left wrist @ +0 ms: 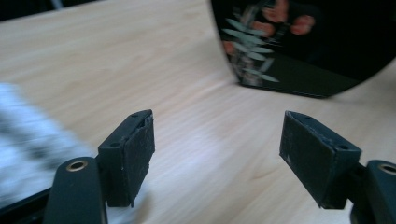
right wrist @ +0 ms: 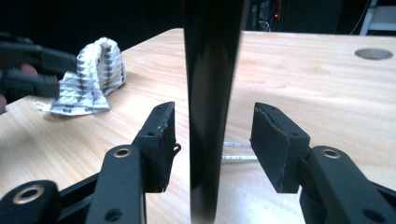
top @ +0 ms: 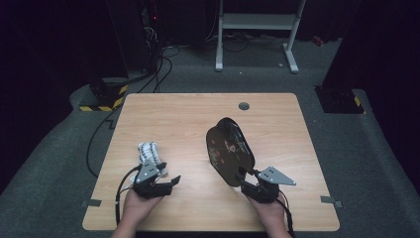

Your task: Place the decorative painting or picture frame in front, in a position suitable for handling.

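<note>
Black tray (top: 230,150) on edge between our right gripper (top: 249,179) jaws, parted, untouching | long axis toward 12 | left gripper (top: 170,181) jaws open, empty, cloth (top: 147,151) at 11

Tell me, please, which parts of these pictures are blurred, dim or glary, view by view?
High view: the room around the table is dark and the picture soft. Left gripper view: the white patterned cloth at the left edge smears into blur, and the black floral tray is slightly soft. Right gripper view: the tray's edge between the open jaws is blurred, with pale glare streaks.
</note>
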